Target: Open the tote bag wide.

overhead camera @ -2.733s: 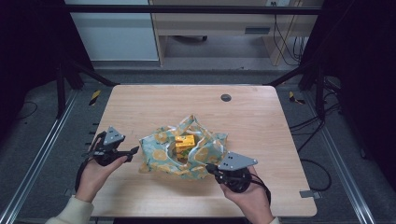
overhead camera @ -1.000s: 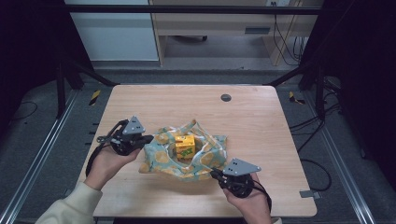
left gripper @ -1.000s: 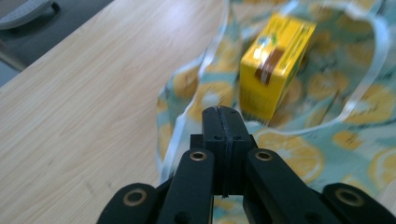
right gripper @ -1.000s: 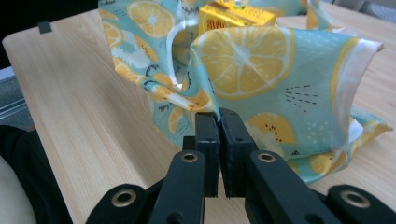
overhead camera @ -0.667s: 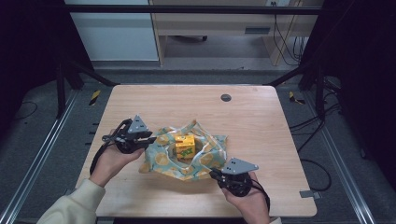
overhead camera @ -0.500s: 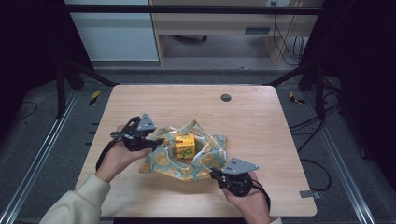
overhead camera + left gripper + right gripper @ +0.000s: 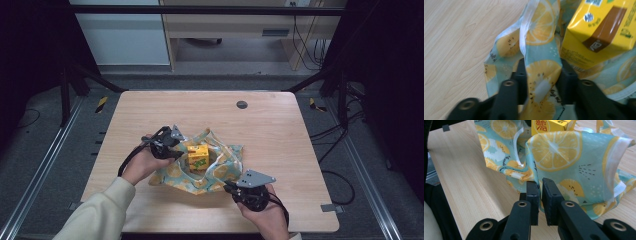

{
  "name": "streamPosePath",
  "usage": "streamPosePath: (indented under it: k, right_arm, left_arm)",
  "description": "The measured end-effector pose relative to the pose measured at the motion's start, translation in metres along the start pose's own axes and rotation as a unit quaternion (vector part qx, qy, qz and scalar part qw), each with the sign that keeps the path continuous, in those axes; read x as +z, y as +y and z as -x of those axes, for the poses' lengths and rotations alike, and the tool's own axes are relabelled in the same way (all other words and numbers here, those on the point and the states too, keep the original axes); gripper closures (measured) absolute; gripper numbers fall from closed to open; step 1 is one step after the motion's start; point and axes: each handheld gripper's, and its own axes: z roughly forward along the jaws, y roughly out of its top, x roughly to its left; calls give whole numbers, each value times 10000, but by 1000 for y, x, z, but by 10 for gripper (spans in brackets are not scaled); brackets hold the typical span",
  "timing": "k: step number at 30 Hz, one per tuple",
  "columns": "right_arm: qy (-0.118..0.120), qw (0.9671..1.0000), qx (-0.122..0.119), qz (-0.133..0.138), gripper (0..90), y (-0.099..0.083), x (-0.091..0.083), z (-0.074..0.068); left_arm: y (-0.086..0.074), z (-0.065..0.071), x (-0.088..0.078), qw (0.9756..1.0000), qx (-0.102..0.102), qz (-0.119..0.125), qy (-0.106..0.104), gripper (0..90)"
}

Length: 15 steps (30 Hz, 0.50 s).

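Two tongs work a lemon-print cloth [image 7: 220,170] on the wooden counter [image 7: 280,125]. Nearest the person, the right tongs [image 7: 229,188] sit at the cloth's near edge; in the right gripper view [image 7: 539,195] their black jaws are pressed almost together, pinching a raised fold of the fabric [image 7: 564,162] between them. The right hand [image 7: 260,210] holds them low over the counter's front edge. Farther in, at the cloth's left side, the left tongs [image 7: 179,152] are held by the left hand [image 7: 142,165], a pale sleeve [image 7: 100,212] trailing back. In the left gripper view [image 7: 541,75] their jaws stand spread, with a strip of cloth [image 7: 541,72] lying between them; whether they touch it I cannot tell. A yellow carton [image 7: 198,156] stands at the cloth's middle, just beyond the left tongs, the fabric rumpled up around it. Beyond, near the counter's far edge, is a small dark round grommet [image 7: 242,104].
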Motion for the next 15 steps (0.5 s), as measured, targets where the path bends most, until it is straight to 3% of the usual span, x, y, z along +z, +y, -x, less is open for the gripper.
streamPosePath:
  k: [3,7,9,11,12,13,14,15]
  right_arm:
    - [-11,10000,14,-1,836,0,-1,0]
    - [-9,10000,-8,8,836,0,-1,-1]
    - [-13,10000,-24,6,835,0,-1,-1]
    - [-34,10000,-37,15,833,1,-2,-2]
    - [-38,10000,-36,6,833,0,-2,-1]
    - [-57,10000,-26,1,832,0,-2,-1]
    - [-57,10000,-26,1,832,0,-2,-1]
    - [-74,10000,3,3,830,0,-3,-1]
  left_arm:
    - [0,0,-6,9999,-58,115,12,833]
    - [2,0,-27,9988,-184,456,-28,874]
    - [4,3,-41,9981,-142,591,-35,878]
    - [6,6,-64,9959,-87,894,-106,882]
    - [6,6,-64,9959,-87,894,-106,883]
    - [6,10,-77,9938,-95,1087,-198,884]
    - [6,10,-77,9938,-95,1087,-198,884]
    - [4,12,-84,9923,-101,1202,-274,884]
